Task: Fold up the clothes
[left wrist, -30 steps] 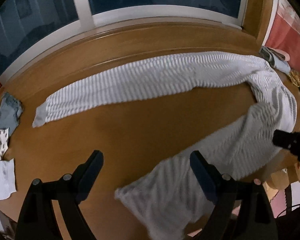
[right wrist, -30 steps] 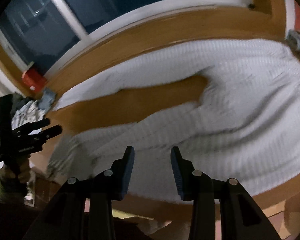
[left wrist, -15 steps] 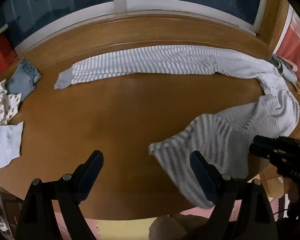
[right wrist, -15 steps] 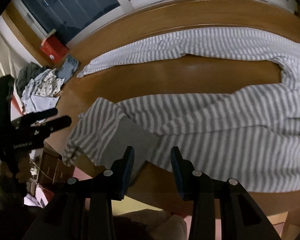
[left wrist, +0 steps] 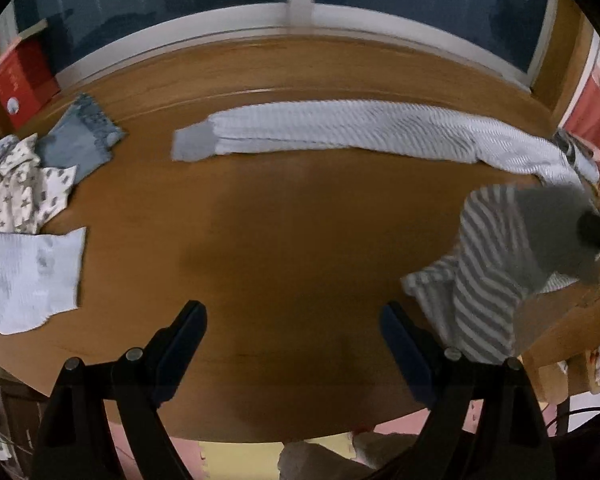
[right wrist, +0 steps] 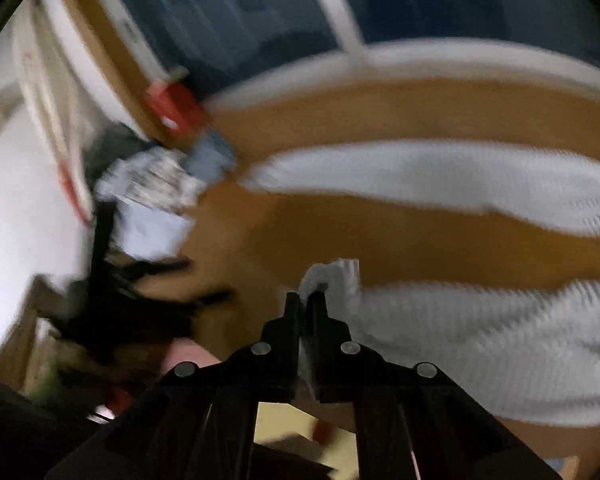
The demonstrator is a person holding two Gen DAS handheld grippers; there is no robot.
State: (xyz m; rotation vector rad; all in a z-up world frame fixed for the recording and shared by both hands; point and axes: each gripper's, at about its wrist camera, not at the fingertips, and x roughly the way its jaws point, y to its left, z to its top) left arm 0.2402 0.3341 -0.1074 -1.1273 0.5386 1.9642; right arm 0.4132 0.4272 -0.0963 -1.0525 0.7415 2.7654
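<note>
Grey-and-white striped trousers lie on the round wooden table. One leg stretches along the far side; the other leg is bunched at the right edge. My left gripper is open and empty above the table's near middle. My right gripper is shut on the cuff of the near trouser leg; the view is blurred. The right gripper also shows in the left wrist view at the far right, dark against the cloth.
A pile of small clothes and a pale folded piece lie at the table's left. A red box stands by the window. A small item sits at the far right rim.
My right gripper has closed on the near trouser leg's cuff and the leg has bunched toward the right edge. The left gripper has drawn back and stays open.
</note>
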